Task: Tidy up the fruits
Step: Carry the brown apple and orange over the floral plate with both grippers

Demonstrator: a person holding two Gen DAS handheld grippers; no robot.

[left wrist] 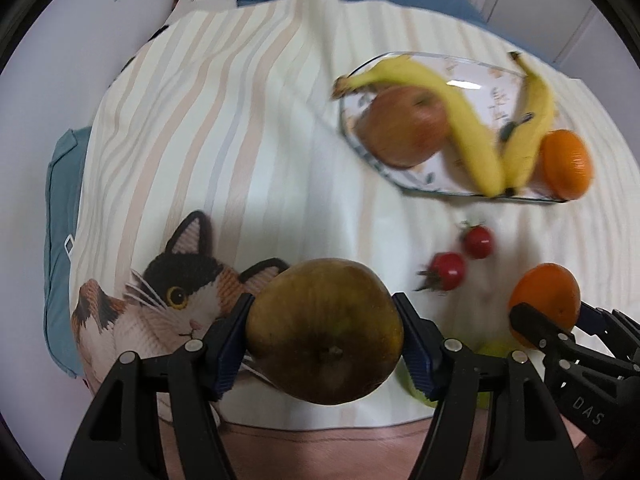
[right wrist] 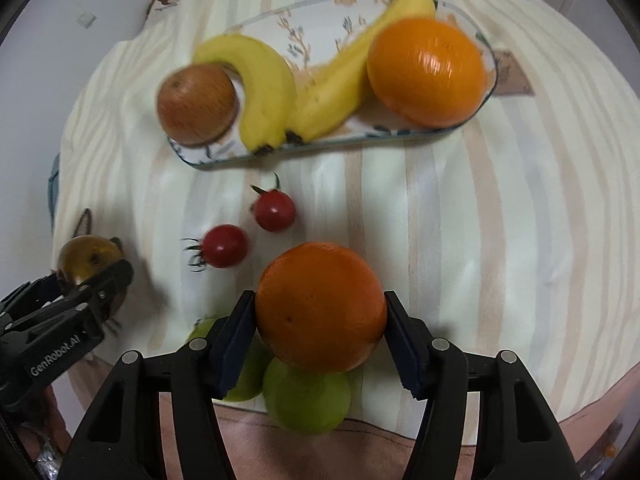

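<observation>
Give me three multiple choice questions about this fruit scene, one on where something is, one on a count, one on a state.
1. Where do the two cherry tomatoes lie?
A on the cloth
B in the dish
C on the apple

2. How many bananas are in the dish?
A one
B two
C three

3. What is the left gripper doing?
A hanging open
B gripping a banana
C gripping a brownish pear

Answers:
1 A, the cherry tomatoes lie on the striped cloth outside the dish.
2 B, two bananas there.
3 C, the left gripper clamps the pear.

There were two bananas [right wrist: 260, 92] [right wrist: 360, 52], two oranges [right wrist: 428, 72] [right wrist: 320, 304], two cherry tomatoes [right wrist: 274, 211] [right wrist: 224, 246], one apple [right wrist: 196, 104] and one pear [left wrist: 324, 332]; beside the glass dish [right wrist: 486, 92] lay two green fruits [right wrist: 306, 400] [right wrist: 248, 376].
</observation>
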